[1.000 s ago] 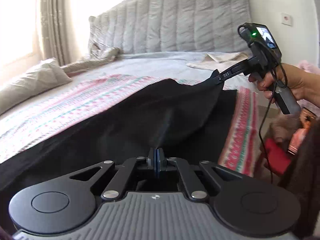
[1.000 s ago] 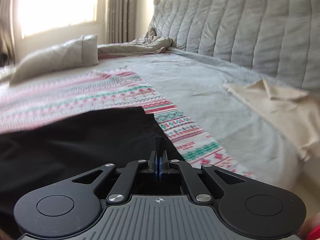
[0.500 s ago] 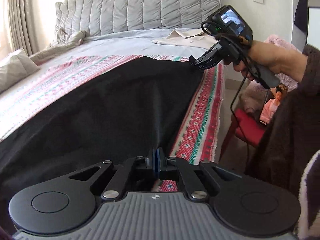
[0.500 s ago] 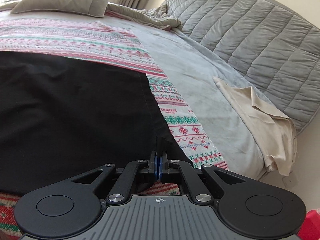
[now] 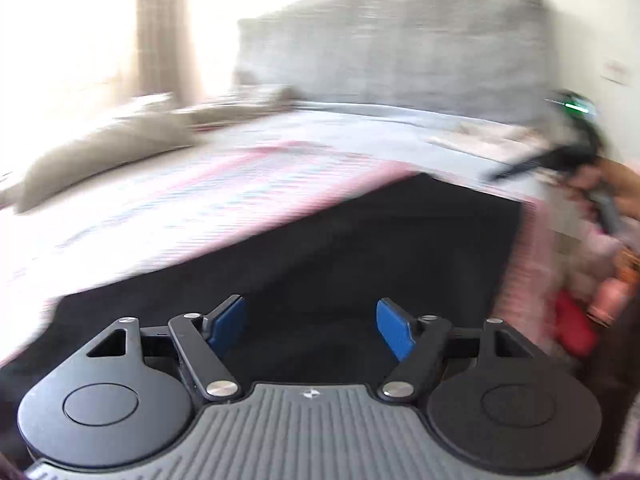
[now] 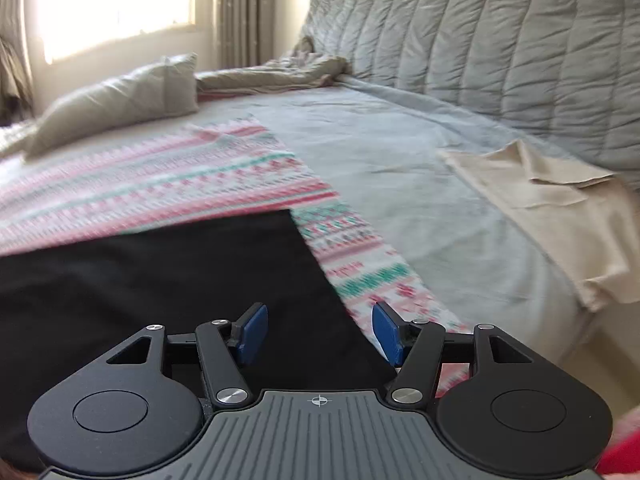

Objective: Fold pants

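Observation:
The black pants (image 5: 360,240) lie flat on a patterned pink, white and green blanket (image 5: 200,200) on the bed. My left gripper (image 5: 311,326) hovers over the cloth, its jaws opening, the blue pads wide apart with nothing pinched between them. In the right wrist view the pants (image 6: 160,280) show a straight far edge and a corner. My right gripper (image 6: 318,334) is above that corner, jaws opening too, and the cloth lies below the pads, not gripped. The right gripper (image 5: 552,156) appears blurred at the far right of the left wrist view, held by a hand.
A grey quilted headboard (image 6: 500,52) backs the bed. A beige garment (image 6: 560,204) lies on the grey sheet at right. A grey pillow (image 6: 116,104) and bunched bedding sit near the window. Something red (image 5: 572,328) stands beside the bed's edge.
Both grippers were shut on the pants' edge and have let go; their pads now stand apart. The pants, lifted a second ago, lie flat. The left view has swung and blurred.

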`<state>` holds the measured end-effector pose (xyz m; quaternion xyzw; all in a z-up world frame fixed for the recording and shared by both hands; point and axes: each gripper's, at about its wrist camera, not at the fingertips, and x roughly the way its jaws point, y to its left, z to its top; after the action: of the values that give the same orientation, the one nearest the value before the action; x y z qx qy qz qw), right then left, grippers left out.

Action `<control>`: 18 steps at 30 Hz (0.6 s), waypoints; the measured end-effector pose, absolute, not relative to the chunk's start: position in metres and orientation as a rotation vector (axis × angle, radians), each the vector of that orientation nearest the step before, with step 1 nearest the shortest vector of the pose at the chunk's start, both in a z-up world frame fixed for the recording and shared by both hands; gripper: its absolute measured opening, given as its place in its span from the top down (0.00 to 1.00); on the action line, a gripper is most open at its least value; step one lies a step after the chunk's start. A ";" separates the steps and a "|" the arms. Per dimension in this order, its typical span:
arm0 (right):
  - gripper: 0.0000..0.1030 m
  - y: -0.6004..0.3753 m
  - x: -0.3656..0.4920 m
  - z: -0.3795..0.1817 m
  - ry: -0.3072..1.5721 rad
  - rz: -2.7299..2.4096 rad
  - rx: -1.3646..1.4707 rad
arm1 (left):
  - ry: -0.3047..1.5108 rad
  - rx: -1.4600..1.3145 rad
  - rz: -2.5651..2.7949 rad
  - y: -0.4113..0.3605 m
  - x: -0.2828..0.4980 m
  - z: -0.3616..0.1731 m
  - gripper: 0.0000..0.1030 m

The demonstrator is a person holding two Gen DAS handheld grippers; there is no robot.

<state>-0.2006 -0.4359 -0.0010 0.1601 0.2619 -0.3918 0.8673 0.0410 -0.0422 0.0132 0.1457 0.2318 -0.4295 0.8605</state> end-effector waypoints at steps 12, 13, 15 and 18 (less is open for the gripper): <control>0.53 -0.515 -0.148 -0.015 0.487 -0.661 0.369 | 0.649 0.232 -0.568 0.004 0.194 0.001 0.18; 0.57 -0.521 -0.143 -0.018 0.486 -0.651 0.386 | 0.664 0.215 -0.560 0.012 0.205 -0.001 0.18; 0.60 -0.533 -0.135 -0.024 0.483 -0.646 0.427 | 0.692 0.176 -0.546 0.018 0.222 -0.008 0.19; 0.62 -0.547 -0.125 -0.032 0.470 -0.648 0.472 | 0.727 0.090 -0.529 0.029 0.239 -0.018 0.21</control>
<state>-0.1248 -0.5474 -0.0325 0.2277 0.2267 -0.3125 0.8939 0.2392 0.0288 -0.0178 0.0434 0.3512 -0.2555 0.8997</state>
